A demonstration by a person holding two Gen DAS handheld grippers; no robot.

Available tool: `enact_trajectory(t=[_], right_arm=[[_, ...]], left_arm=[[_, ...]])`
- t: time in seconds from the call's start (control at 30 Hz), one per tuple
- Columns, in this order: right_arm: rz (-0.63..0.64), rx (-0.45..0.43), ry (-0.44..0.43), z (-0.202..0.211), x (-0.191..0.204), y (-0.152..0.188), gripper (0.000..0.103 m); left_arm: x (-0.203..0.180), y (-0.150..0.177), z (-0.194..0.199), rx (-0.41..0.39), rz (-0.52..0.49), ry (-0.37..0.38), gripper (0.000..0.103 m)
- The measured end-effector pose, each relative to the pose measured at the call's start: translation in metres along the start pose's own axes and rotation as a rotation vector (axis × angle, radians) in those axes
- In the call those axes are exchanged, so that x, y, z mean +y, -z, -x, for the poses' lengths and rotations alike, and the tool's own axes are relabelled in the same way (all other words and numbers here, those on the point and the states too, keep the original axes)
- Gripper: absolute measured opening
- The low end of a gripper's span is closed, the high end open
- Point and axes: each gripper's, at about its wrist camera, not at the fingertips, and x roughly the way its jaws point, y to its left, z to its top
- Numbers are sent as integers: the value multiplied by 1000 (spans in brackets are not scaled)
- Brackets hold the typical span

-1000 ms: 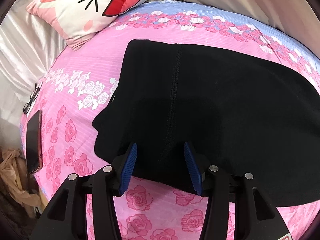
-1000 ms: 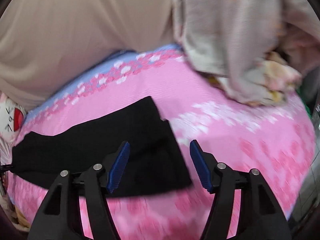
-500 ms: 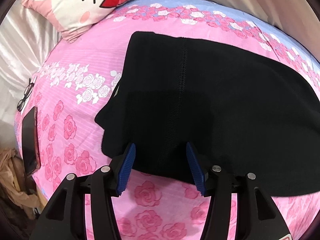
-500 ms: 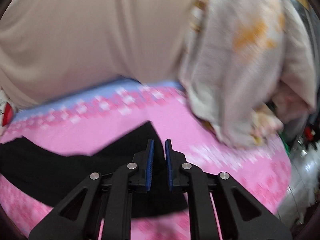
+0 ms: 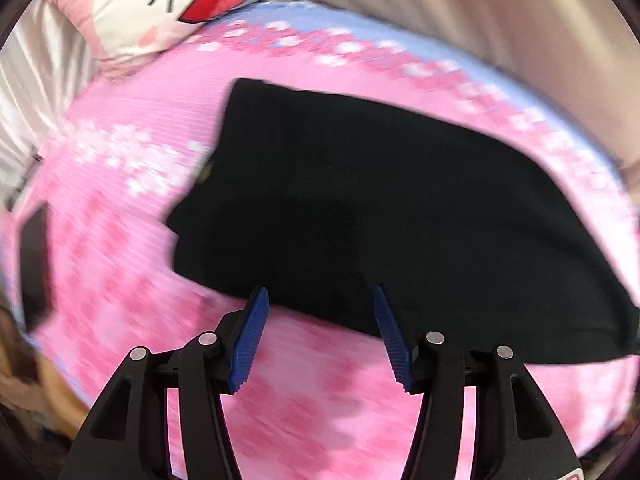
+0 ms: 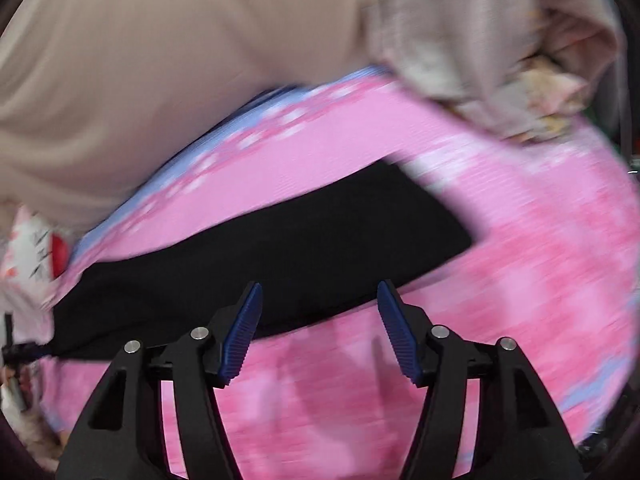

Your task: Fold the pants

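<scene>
The black pants (image 5: 380, 216) lie flat on the bed (image 5: 120, 264), spread across a pink sheet printed with roses and a blue band along the far edge. In the left wrist view the garment runs from a squared end at the far left toward a longer stretch that reaches the right edge of the frame; its near hem passes just beyond the tips of the left tongs (image 5: 318, 332). Those tongs are released, the two blue pads standing well apart with only pink sheet and the hem edge between them, and nothing is held.

In the right wrist view the pants (image 6: 280, 256) appear as a long dark strip slanting from the near left up toward the right, ending in a squared corner. The right tongs (image 6: 320, 328) hang just in front of the near edge of the cloth, spread wide and holding nothing; whether the pad tips touch the fabric cannot be told through the motion blur.

A white and pink cartoon-face pillow (image 5: 160, 4) sits at the far left corner of the bed, apart from the pants. A dark phone (image 5: 36, 264) lies flat near the left edge of the sheet. Beige curtain fabric (image 6: 160, 60) hangs behind the bed, and a pale crumpled blanket (image 6: 500, 48) is heaped at the far right.
</scene>
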Motion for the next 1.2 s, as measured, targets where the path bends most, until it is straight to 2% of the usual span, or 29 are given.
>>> enact_trajectory(t=[0.1,0.13,0.17,0.23,0.33,0.47,0.6,0.7,0.73,0.77,0.8,0.83,0.9,0.97,1.0,1.07,1.1,1.13,1.2], right_arm=[[36,49,-104,-21,48,16,58],[57,75,-125,-33,70,24,58],[68,99,-139,-39,81,28,58],[65,143,-175,-59,104,37,58],[49,169,-214,-75,128,44,59],[18,191,-292,-92,153,43,59],[-2,236,-318,-112,172,48,59],[2,218,-310,-122,186,45,58],[-9,210,-313,-127,191,42,54],[-8,208,-303,-131,192,41,24],[-4,207,-283,-135,194,39,5],[-11,187,-294,-132,196,40,4],[20,166,-310,-115,204,41,4],[66,132,-353,-78,210,47,4],[94,122,-347,-65,211,52,4],[137,203,-304,-70,202,68,5],[164,284,-221,-85,194,82,10],[153,304,-187,-89,188,88,10],[147,265,-206,-73,190,92,12]], left_arm=[[-26,19,9,-22,-3,160,67],[-39,27,4,-12,-1,222,67],[-49,32,-1,2,-9,250,67],[-66,38,-16,25,-32,273,67],[-82,41,-37,40,-26,267,67],[-82,31,-40,4,51,326,69],[-75,20,-49,33,86,367,70],[-75,15,-51,44,84,375,66],[-76,10,-54,41,78,369,59],[-76,10,-54,38,67,341,52],[-75,10,-53,38,59,320,39],[-70,9,-52,44,67,317,33],[-58,10,-50,62,92,358,27],[-44,14,-43,67,98,394,26],[-40,16,-38,54,90,375,26],[-31,20,-25,-4,57,288,26],[-29,20,-22,-19,43,256,27],[-26,19,-21,-29,38,220,27],[-19,17,-17,-37,39,207,28]])
